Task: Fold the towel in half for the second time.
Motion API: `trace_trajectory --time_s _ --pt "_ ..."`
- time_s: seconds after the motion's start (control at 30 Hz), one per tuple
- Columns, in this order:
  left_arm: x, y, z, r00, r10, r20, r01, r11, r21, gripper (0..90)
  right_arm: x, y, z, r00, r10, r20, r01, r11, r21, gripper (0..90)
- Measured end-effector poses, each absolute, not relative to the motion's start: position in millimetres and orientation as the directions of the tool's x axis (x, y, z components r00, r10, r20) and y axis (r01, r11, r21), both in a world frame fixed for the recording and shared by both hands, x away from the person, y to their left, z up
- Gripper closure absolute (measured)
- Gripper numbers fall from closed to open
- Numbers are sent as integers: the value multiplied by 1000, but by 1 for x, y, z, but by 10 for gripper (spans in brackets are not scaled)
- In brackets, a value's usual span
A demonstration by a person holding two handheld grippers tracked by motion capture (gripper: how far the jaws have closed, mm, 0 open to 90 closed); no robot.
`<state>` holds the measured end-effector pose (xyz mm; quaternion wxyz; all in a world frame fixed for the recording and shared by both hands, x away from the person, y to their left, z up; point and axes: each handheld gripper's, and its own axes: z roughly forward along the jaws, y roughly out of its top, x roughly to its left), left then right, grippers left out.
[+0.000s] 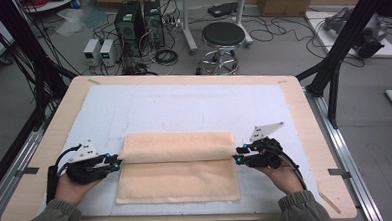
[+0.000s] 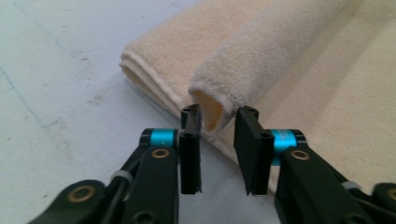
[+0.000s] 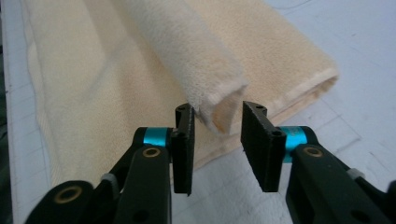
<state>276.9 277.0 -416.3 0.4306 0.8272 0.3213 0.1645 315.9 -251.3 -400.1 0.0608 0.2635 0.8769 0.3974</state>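
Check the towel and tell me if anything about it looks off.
Nothing damaged or spilled. The peach towel lies square on the mat; only its folded-over edge bulges as a loose roll, with the left tool and right tool open at either end.

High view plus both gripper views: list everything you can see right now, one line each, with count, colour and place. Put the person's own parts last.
towel: 1, peach, near middle of the mat, far part rolled over toward the person
mat: 1, pale blue-white, covering most of the table
table: 1, light wood, rounded corners
stool: 1, black seat on a chrome base, floor beyond the table
computer towers: 2, black, floor beyond the table
power supplies: 2, white, floor left of the towers
cables: many, black, across the floor
left tool: 1, black with blue accents, open at the roll's left end
right tool: 1, black with blue accents, open at the roll's right end
sleeves: 2, olive, bottom edge
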Motion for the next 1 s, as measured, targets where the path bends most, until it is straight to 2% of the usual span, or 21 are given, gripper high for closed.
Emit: trace_trajectory --time_s 0.17,0.27,0.5,0.63,0.73,0.77,0.87,1.0 --pt "273 274 -407 758 652 -7 361 -410 837 561 311 -255 -385 -859 503 100 382 498 779 546" --pt "273 266 -407 777 630 -17 353 -413 840 505 311 -248 -384 -875 475 92 358 508 783 508" --pt "274 254 -421 806 592 -32 364 -453 814 520 306 -230 -403 -904 414 108 348 565 748 504" --pt "275 249 -431 820 571 -26 369 -495 787 570 305 -221 -419 -909 397 127 359 591 723 512" --pt "274 246 -435 813 582 -16 370 -494 787 690 306 -217 -429 -912 392 123 359 614 703 606" --pt "275 245 -435 812 584 -14 371 -497 784 746 306 -217 -430 -912 393 117 354 612 707 688" --pt "274 241 -431 808 588 14 360 -514 779 822 307 -217 -429 -917 384 110 344 617 708 816" --pt "269 245 -418 801 598 29 339 -493 801 834 305 -220 -419 -921 374 111 333 606 723 839"
